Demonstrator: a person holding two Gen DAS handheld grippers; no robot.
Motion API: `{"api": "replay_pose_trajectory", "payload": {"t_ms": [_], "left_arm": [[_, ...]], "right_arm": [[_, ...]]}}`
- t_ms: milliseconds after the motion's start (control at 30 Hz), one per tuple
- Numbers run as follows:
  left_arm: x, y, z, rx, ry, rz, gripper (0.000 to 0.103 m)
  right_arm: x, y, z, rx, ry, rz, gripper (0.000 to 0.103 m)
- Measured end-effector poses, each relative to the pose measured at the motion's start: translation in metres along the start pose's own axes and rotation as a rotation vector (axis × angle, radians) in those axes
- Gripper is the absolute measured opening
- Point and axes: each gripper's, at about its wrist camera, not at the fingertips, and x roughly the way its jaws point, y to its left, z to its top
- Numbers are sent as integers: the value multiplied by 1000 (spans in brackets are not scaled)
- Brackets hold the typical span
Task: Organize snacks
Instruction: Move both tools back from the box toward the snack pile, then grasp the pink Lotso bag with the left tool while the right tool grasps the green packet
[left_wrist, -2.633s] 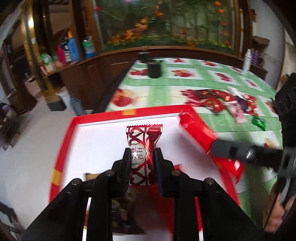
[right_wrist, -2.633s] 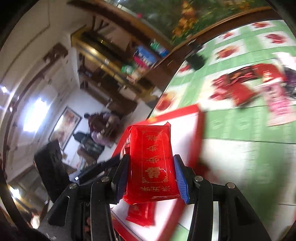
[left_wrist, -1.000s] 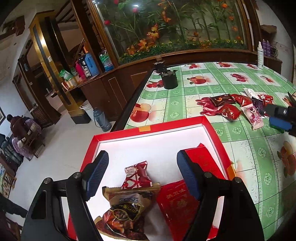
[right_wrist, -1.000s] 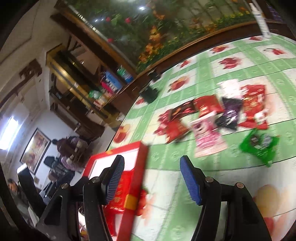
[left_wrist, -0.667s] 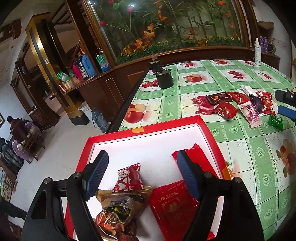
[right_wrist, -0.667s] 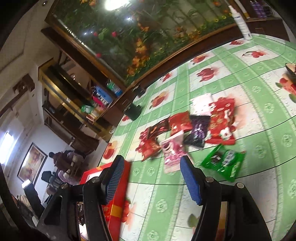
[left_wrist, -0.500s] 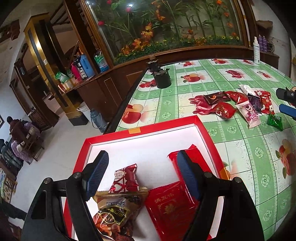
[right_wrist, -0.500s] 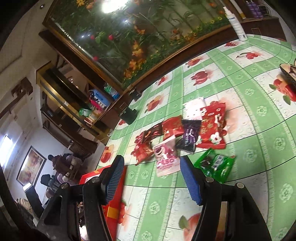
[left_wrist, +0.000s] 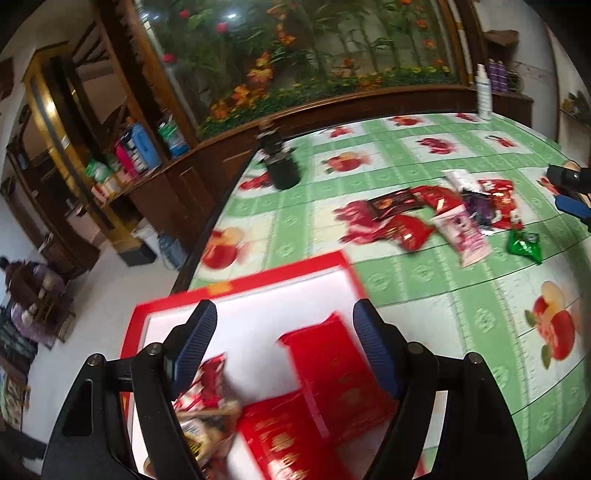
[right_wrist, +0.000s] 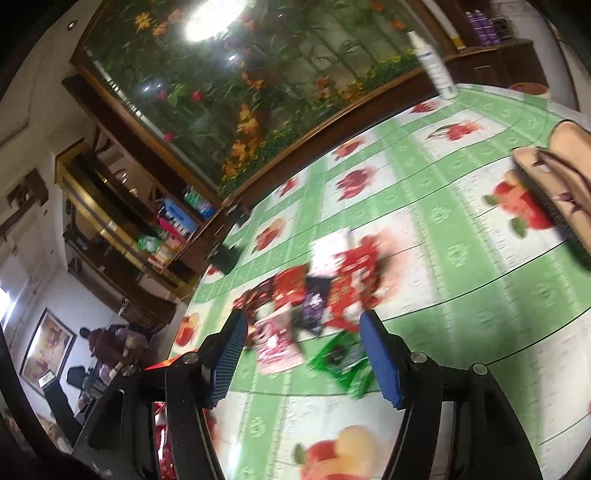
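A: Walls and furniture?
B: White walls. A glass case (left_wrist: 314, 55) of plants and flowers stands behind a dark wood cabinet (left_wrist: 177, 192); shelves (left_wrist: 122, 162) hold bottles.
A: Floor and light?
B: Pale floor (left_wrist: 122, 288). A ceiling lamp (right_wrist: 214, 16) reflects in the glass.

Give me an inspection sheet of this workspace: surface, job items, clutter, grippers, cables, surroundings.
Surface: table under a green checked cloth with fruit prints.
Job's things: red tray at the table's near left edge, holding two flat red packets and more wrapped snacks; loose snack pile on the cloth, green packet nearest the right gripper.
Clutter: black cup, white bottle at the far edge.
Grippers: left gripper open above the tray, empty; right gripper open, empty, facing the pile.
Cables: nothing seen.
Surroundings: planted glass case, wooden shelving, a person seated on the far left.
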Motion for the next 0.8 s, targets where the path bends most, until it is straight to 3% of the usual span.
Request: {"api": "replay_pose_trajectory", "payload": {"t_ms": [167,267,467,567,667,800], "left_arm": [[5,-34,21,55,3,-83,76],[14,-52,34,55,36,-152,76],[44,-74,58,-54,164,-303,76],[57,-83,66,-106,213,-316,76],[68,-92,73,-148,246,-342,76],[84,-104,74,-179,300,-342,76]], "right_arm": [[1,-18,10,-7,19,-48,66],[14,-16,9,-56,97,-71,66],[44,7,-6,-299,245,-120,69],[56,19,-14,-455,311,-118,74],[61,24,-14,-550,308,-117,76],[68,16,-10,-523,363,-30,76]]}}
